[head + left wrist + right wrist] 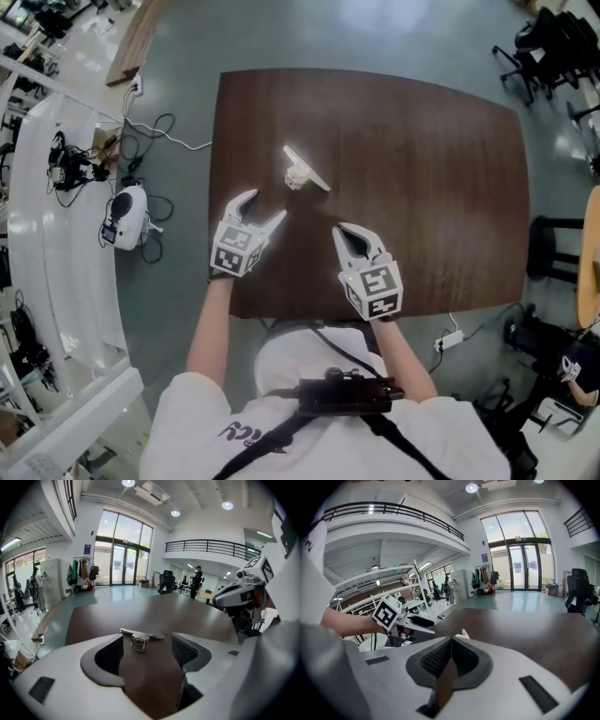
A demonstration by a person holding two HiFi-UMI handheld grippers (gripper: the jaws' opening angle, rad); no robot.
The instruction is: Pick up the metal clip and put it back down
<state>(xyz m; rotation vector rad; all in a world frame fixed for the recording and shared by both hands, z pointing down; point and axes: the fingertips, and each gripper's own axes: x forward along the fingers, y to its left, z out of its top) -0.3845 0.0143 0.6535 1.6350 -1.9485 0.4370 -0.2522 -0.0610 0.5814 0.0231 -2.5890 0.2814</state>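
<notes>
Left gripper (266,204): jaws apart, empty, above the front-left of the table (441,169). Metal clip (305,170) lies flat just ahead, bare wood all round, edges well apart. Right gripper (345,231): jaws together, empty. Its own view shows only the clip's tip.

One small silver metal clip (306,170). One dark brown wooden worktop (422,169). Two white plastic tongs: the left tongs (266,205) and the right tongs (345,231). Two black-and-white marker cubes: the left cube (234,251) and the right cube (375,289). One white rounded device (127,216) on the grey floor (187,94).
</notes>
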